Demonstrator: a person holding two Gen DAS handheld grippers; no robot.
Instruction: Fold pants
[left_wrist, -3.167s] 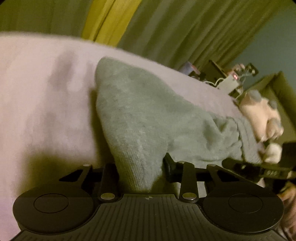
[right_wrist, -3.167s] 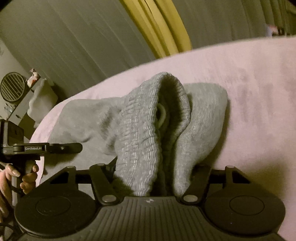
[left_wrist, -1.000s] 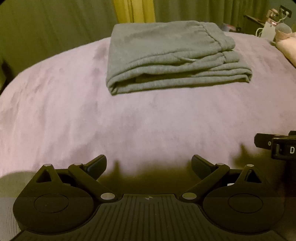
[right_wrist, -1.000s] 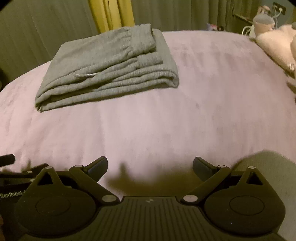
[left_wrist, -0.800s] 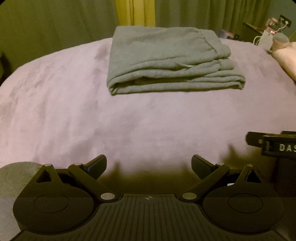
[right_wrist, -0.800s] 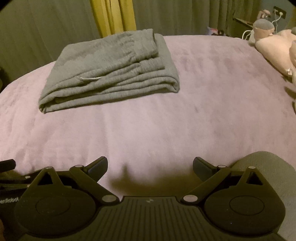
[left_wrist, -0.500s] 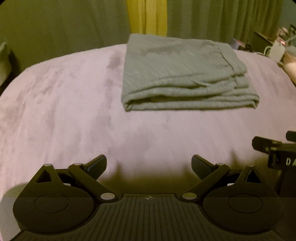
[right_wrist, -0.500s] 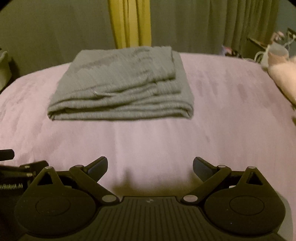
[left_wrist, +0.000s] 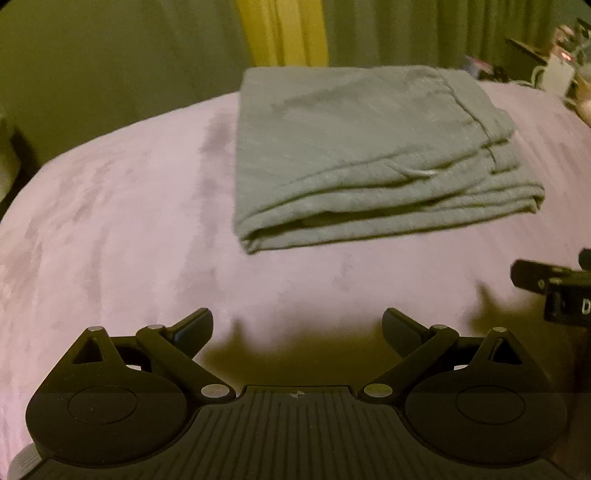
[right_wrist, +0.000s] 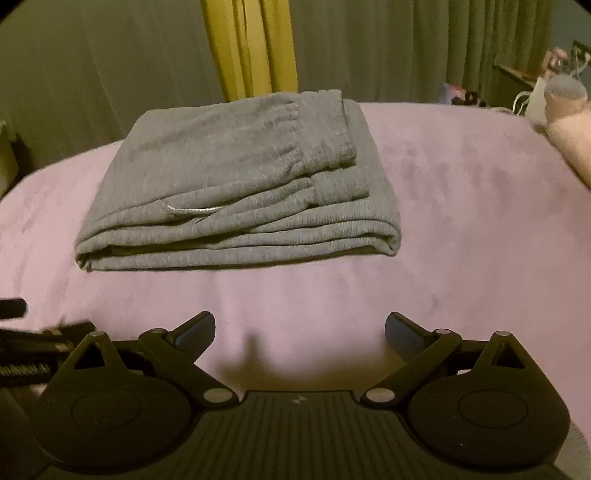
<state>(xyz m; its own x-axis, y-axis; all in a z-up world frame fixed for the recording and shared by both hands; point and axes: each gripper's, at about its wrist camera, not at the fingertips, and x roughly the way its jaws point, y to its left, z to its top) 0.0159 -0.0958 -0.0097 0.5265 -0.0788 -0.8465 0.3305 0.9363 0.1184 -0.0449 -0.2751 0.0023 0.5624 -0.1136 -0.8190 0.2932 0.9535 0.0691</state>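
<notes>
Pants (right_wrist: 236, 184), grey and stacked in layers, lie folded toward the far edge of the pink bed (right_wrist: 461, 221), waistband on top. Folding looks finished, so the sound move is to keep clear and, at most, square the loose front edges. Left gripper (left_wrist: 297, 328) and right gripper (right_wrist: 299, 330) both gape wide, empty, near the bed's near edge. Motion blur softens the layers; the underside is hidden.

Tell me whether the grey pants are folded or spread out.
Folded: the pants lie as a compact stack of layers on the pink blanket.
</notes>
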